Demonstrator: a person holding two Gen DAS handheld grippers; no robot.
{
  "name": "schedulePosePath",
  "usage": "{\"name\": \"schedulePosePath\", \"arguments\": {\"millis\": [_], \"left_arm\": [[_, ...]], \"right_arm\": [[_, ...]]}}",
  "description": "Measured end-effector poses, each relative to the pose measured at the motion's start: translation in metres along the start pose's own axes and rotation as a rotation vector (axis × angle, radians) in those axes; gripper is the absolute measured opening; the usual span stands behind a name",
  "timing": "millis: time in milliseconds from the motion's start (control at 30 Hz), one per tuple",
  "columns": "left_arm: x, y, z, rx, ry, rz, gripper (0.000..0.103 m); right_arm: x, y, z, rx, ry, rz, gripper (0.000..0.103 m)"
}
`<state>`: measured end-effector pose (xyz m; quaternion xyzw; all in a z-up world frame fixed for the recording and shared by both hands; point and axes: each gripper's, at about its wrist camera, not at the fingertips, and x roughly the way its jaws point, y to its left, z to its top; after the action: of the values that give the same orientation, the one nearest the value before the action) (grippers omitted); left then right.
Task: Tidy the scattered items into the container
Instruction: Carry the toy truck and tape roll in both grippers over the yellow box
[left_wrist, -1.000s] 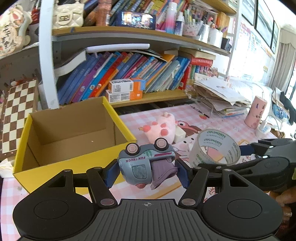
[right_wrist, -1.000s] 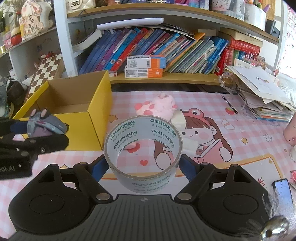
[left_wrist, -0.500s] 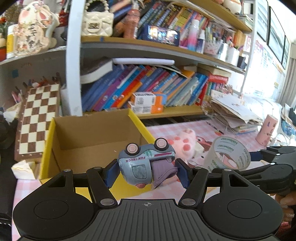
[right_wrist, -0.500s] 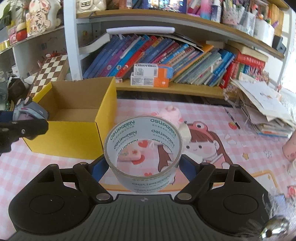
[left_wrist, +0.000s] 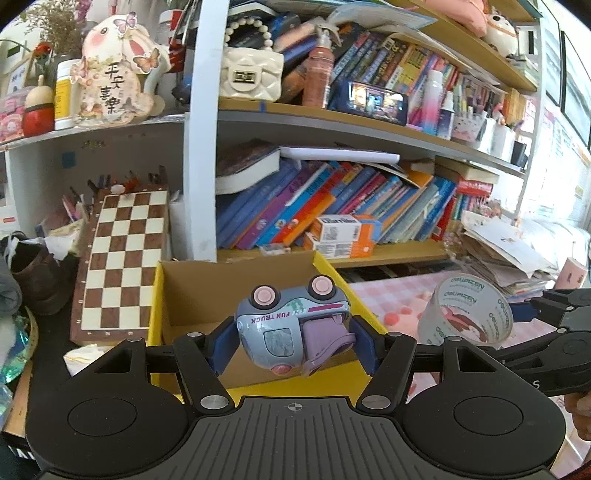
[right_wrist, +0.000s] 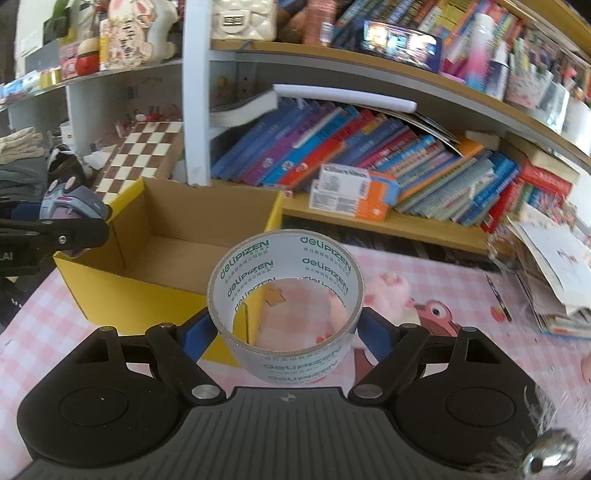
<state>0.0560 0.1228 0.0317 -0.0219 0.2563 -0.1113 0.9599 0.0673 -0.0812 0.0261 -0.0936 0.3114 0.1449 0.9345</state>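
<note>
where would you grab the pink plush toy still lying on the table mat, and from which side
Grip the pink plush toy across its rounded body, coming down from above. It lies low and flat on the pink mat with open mat around it, and its soft bulk should squash between the pads. The roll of tape hides part of it, so its exact pose is unclear.

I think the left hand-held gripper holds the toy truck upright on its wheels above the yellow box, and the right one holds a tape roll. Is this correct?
Not quite. In the left wrist view the toy truck in the left hand-held gripper is upside down, wheels up, above the yellow box. The right hand-held gripper does hold the tape roll.
</note>
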Motion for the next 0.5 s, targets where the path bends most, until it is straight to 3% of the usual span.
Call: {"name": "schedulePosePath", "arguments": {"millis": [500], "left_arm": [[0.020,0.016,0.003,-0.020,0.002,0.016,0.065]], "right_arm": [[0.027,0.019,0.026,-0.058,-0.009,0.064,0.081]]}}
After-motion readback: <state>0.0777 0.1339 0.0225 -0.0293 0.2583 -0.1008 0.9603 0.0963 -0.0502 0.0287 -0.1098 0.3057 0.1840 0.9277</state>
